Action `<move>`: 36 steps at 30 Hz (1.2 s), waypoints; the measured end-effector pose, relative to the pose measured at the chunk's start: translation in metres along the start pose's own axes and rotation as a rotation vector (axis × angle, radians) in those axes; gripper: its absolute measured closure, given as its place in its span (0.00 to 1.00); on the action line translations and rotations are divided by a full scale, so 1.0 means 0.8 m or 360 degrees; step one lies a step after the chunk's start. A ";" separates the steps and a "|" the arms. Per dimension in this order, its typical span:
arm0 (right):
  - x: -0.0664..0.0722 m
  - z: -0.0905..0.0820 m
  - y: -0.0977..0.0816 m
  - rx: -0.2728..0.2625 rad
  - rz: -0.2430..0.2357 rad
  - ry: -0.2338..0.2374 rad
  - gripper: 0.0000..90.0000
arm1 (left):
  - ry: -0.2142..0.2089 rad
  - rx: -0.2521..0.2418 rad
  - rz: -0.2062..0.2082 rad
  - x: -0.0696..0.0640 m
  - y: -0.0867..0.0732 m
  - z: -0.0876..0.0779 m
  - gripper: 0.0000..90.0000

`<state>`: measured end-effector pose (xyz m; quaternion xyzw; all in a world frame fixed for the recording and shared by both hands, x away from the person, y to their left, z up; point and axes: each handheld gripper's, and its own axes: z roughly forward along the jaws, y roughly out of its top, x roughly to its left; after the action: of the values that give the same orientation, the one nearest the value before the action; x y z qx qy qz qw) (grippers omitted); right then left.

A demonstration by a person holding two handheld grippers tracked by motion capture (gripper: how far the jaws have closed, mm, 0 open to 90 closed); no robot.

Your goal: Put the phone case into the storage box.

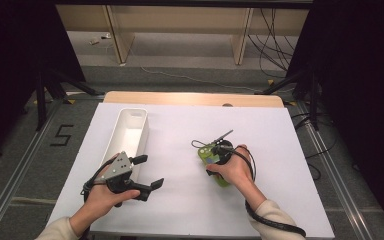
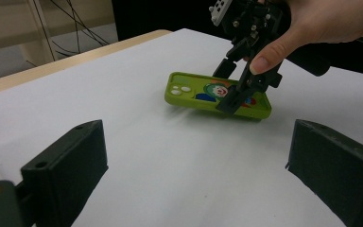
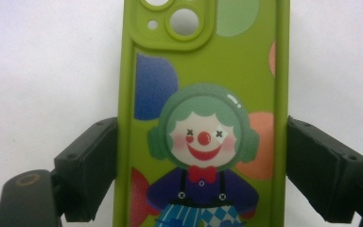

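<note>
Green phone case (image 3: 203, 113) pinched by its long edges in right tongs (image 1: 219, 156); left tongs (image 1: 147, 172) spread wide over bare table (image 1: 180, 210).

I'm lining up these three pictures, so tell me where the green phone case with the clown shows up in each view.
High view: the green phone case lies right of centre on the white table, under the right gripper.
Left gripper view: upper middle, flat on the table, with the right gripper reaching down onto it.
Right gripper view: centre, running top to bottom between the black fingers, one at each long edge.
Shared landmark: the right gripper straddling the case.
</note>
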<state>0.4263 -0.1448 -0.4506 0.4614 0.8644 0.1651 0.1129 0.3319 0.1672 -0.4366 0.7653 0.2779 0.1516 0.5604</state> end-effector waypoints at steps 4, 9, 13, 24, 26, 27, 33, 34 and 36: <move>0.002 -0.006 0.000 -0.0049 -0.0024 -0.0004 0.19 | -0.0001 0.0000 -0.0006 0.000 0.000 0.000 0.06; 0.004 -0.010 0.000 -0.0124 -0.0047 0.0019 0.19 | 0.0001 0.0001 -0.0010 0.000 0.000 0.000 0.06; 0.006 -0.014 -0.001 -0.0195 -0.0067 0.0021 0.19 | 0.0005 0.0000 -0.0012 0.001 0.000 0.000 0.06; 0.003 -0.024 -0.010 -0.0403 -0.0067 0.0048 0.19 | 0.0006 0.0000 -0.0015 0.001 0.000 0.000 0.07; 0.001 -0.027 -0.015 -0.0453 -0.0059 0.0066 0.19 | 0.0005 0.0000 -0.0016 0.001 0.000 0.000 0.07; 0.000 -0.027 -0.017 -0.0471 -0.0063 0.0067 0.19 | 0.0006 0.0000 -0.0016 0.001 0.000 0.000 0.07; -0.003 -0.033 -0.026 -0.0540 -0.0062 0.0093 0.18 | 0.0008 -0.0001 -0.0015 0.001 0.000 0.000 0.08; -0.003 -0.033 -0.026 -0.0540 -0.0062 0.0093 0.18 | 0.0008 -0.0001 -0.0015 0.001 0.000 0.000 0.08; -0.005 -0.036 -0.029 -0.0584 -0.0065 0.0096 0.18 | 0.0007 -0.0002 -0.0015 0.001 0.000 0.000 0.08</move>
<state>0.4009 -0.1653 -0.4330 0.4103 0.8319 0.3314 0.1727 0.3323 0.1675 -0.4370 0.7633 0.2827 0.1508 0.5610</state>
